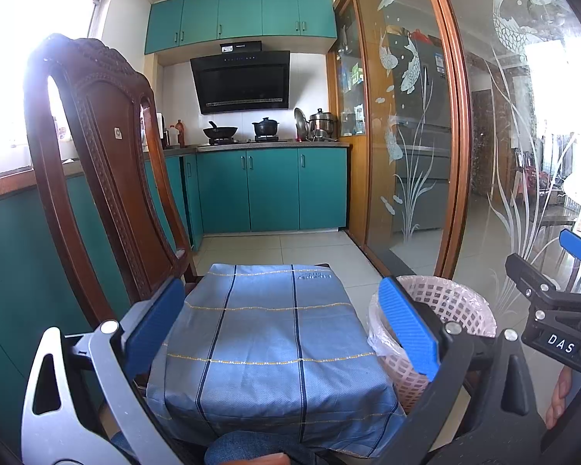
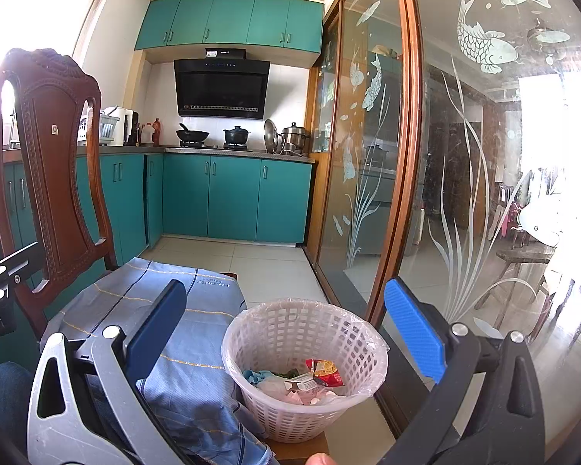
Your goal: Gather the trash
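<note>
Hiding basket rim, left gripper empty

At the lower middle, the white plastic lattice basket has a thin glossy film liner. The blue striped woven cloth looks matt. At left, the dark carved wooden chair back is polished. The floor tiles shine.

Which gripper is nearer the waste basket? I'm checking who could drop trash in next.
The right. The right gripper hangs open over the waste basket, its rim between the fingers. The left gripper is open over the blue cloth, basket off to its right.
</note>
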Motion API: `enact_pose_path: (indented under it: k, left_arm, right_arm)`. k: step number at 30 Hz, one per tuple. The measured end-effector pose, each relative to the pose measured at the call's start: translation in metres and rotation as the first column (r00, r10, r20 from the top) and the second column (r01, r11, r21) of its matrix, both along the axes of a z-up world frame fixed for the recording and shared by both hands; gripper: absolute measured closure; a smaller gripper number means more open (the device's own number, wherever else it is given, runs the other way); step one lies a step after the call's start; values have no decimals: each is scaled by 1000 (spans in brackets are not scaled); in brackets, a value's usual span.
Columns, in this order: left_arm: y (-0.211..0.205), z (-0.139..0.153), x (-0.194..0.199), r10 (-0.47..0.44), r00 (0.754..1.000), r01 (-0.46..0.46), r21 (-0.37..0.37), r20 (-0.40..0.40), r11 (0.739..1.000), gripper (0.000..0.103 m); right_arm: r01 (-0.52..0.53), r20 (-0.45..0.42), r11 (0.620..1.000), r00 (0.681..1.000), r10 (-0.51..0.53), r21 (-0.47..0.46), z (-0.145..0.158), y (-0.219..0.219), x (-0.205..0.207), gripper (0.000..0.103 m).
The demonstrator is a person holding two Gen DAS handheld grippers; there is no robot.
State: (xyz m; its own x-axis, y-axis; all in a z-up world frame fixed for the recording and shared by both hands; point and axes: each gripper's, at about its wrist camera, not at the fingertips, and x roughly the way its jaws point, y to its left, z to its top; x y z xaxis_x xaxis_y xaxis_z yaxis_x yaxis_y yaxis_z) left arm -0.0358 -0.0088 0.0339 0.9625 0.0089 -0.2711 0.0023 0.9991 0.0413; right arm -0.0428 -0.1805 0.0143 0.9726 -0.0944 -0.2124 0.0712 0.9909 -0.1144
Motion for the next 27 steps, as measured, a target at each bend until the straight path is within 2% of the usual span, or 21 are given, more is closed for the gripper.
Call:
enact_pose_path:
  k: [27]
  left_arm:
    - [-4, -3, 1, -7, 1000, 7, -2, -15, 1000, 3]
  right_arm:
    - [25, -16, 1000, 1000, -25, 4, -4, -6, 6, 3]
